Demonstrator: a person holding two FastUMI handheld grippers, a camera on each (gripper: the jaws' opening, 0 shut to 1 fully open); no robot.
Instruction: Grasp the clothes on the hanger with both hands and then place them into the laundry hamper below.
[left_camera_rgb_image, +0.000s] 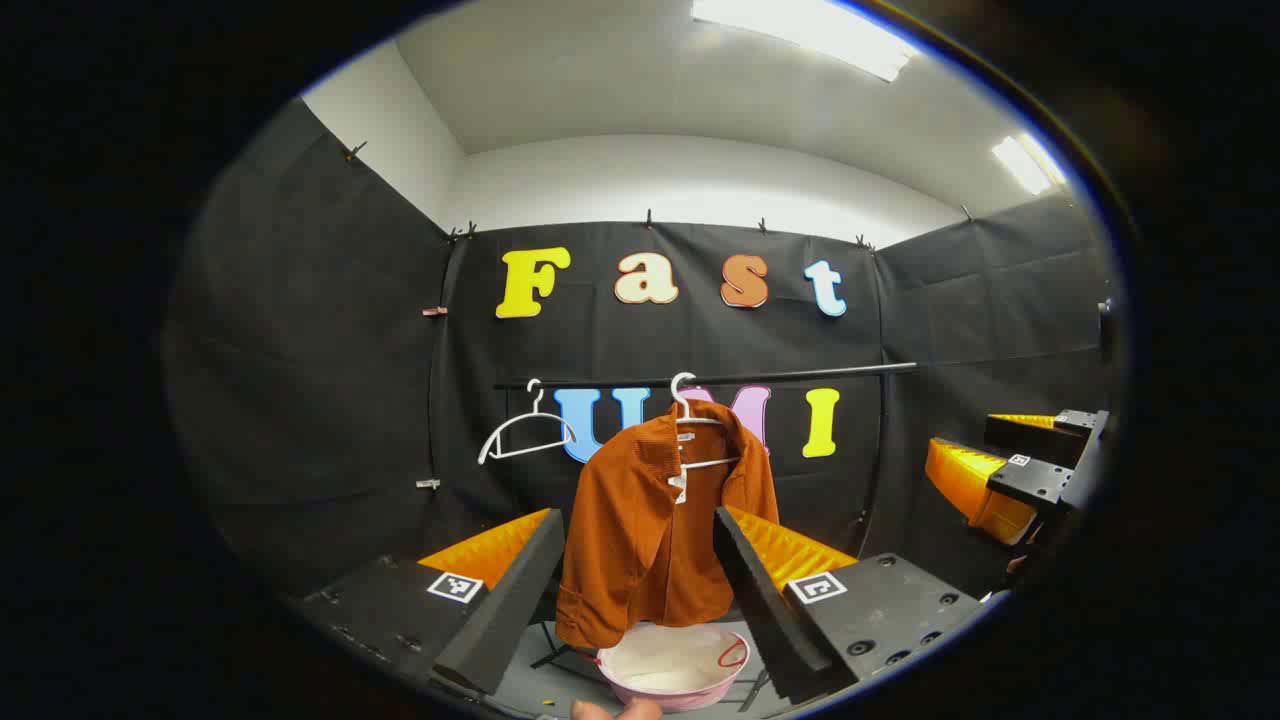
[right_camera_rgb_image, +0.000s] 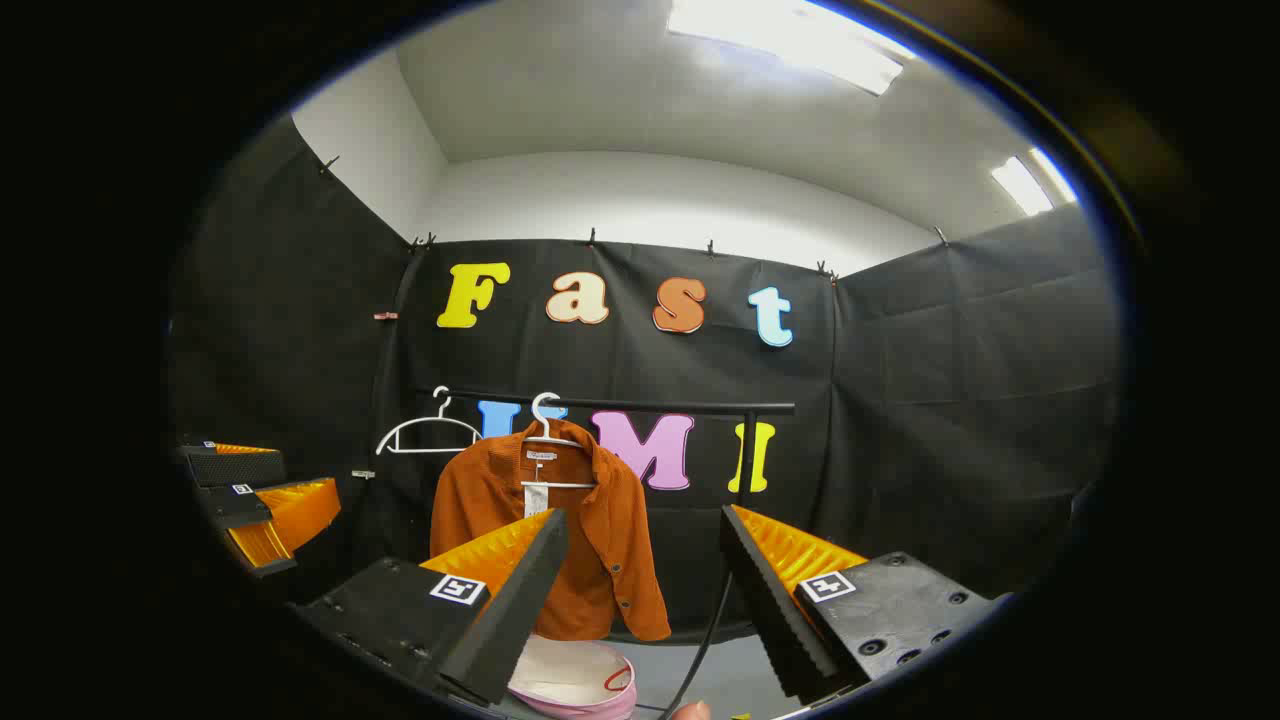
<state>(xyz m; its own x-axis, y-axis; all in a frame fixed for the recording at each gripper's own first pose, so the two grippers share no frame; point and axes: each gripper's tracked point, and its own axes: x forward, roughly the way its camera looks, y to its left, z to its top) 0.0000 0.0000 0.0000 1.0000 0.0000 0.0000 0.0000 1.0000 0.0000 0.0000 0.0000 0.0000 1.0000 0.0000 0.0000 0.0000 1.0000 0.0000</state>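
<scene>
Currently, the rust-orange corduroy shirt (left_camera_rgb_image: 655, 520) hangs on a white plastic hanger (left_camera_rgb_image: 690, 420) hooked over the black horizontal rail (left_camera_rgb_image: 800, 374), directly above the pink round laundry hamper (left_camera_rgb_image: 672, 668) on the floor. An empty white wire hanger (left_camera_rgb_image: 525, 435) hangs on the rail to the left. The left claw (left_camera_rgb_image: 640, 570) stands with fingers apart, near the shirt but not touching. The right claw (right_camera_rgb_image: 640, 575) is likewise apart, holding nothing, with the shirt (right_camera_rgb_image: 560, 530) to its far left.

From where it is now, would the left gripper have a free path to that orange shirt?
Probably yes. The left gripper is open and the orange shirt on its white hanger hangs straight ahead between its fingers, with nothing in between. It still looks some way off.
</scene>
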